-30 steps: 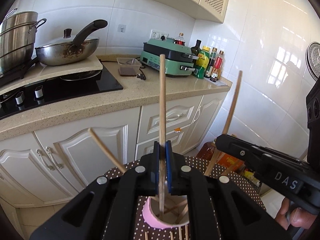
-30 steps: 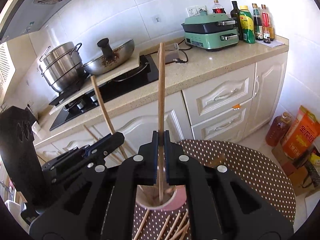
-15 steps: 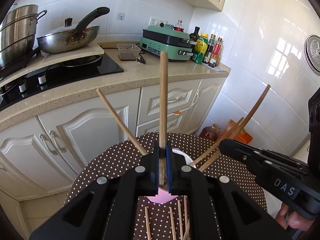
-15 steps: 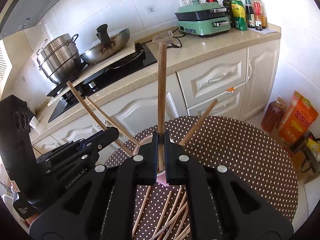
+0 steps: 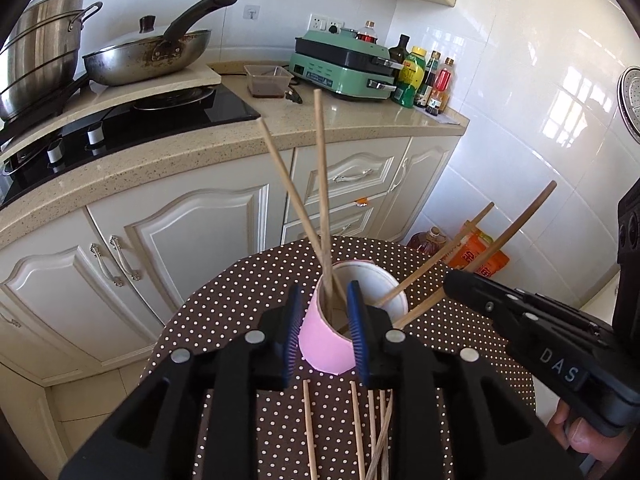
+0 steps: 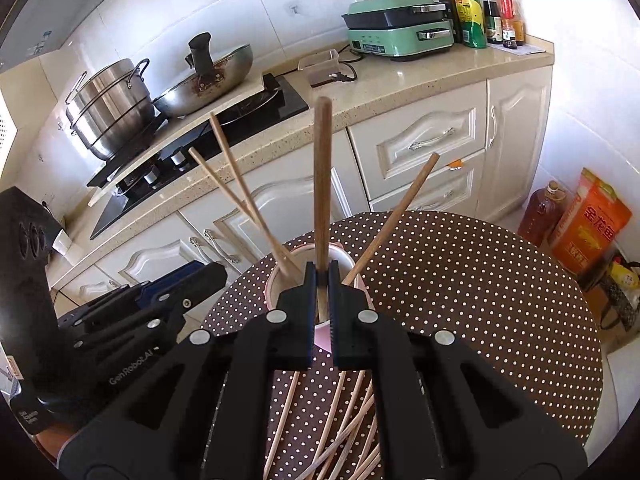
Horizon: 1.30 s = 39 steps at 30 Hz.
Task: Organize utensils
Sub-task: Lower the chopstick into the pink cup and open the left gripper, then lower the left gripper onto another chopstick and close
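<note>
A pink cup (image 5: 326, 346) stands on the round dotted table (image 5: 240, 300). My left gripper (image 5: 325, 322) hovers just over its rim, jaws opening. A pale chopstick (image 5: 322, 184) stands loose between the blue pads with its foot in the cup, beside another pale one (image 5: 288, 188). My right gripper (image 6: 322, 280) is shut on a darker brown chopstick (image 6: 322, 184), held upright with its lower end down inside the cup (image 6: 274, 284). One more chopstick (image 6: 392, 216) leans out to the right. Several loose chopsticks (image 6: 340, 412) lie on the cloth nearer to me.
Behind the table runs a counter with white cabinets (image 5: 192, 240), a black hob (image 5: 160, 116), a wok (image 5: 148, 56), a steel pot (image 5: 36, 52), a green appliance (image 5: 344, 68) and bottles (image 5: 420, 76). An oil bottle (image 6: 540, 212) and orange bag (image 6: 588, 228) stand on the floor at right.
My left jaws have parted and let go of the pale chopstick, which now leans in the cup. Both grippers have come down closer to the cup; the right still holds its chopstick.
</note>
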Available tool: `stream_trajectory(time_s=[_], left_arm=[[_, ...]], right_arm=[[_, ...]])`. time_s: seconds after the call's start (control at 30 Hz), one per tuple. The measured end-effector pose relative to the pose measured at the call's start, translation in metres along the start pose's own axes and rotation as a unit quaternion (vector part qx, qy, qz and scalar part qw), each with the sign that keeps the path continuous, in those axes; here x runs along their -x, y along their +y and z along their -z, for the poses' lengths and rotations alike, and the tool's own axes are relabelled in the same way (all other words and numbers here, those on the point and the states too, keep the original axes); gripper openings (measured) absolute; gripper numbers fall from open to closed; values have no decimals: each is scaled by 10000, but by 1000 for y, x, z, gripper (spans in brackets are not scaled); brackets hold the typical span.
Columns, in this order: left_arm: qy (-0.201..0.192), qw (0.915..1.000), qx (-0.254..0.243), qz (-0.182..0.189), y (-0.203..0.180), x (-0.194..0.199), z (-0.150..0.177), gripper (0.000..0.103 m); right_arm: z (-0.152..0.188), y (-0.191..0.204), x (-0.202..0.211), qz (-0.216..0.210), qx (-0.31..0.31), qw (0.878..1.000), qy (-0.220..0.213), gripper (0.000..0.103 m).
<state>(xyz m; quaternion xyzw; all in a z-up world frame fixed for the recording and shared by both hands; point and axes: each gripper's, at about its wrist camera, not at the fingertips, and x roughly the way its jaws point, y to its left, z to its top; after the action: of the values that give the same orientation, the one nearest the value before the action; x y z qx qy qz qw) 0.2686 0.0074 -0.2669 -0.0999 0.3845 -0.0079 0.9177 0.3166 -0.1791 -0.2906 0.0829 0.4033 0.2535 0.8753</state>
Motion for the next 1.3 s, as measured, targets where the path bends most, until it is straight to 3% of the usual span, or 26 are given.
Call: stream_trajectory(time_s=[0.33,0.6,1.0,1.3], left_arm=[[80,9998,15,-204,8,8,3,28],[188,9993,17,-338,12,11,6,39],[359,9988,81,-323,15,10,15,42],[860,9957,297,-190,22,-8,36,42]], right_arm=[[2,9,-6,103,29,9999,13,6],[2,7,-4,143,-144,9998,76,7],[3,9,21,215,-123,9996,-101,7],[20,-9,40,402,-154,9991,-47,7]])
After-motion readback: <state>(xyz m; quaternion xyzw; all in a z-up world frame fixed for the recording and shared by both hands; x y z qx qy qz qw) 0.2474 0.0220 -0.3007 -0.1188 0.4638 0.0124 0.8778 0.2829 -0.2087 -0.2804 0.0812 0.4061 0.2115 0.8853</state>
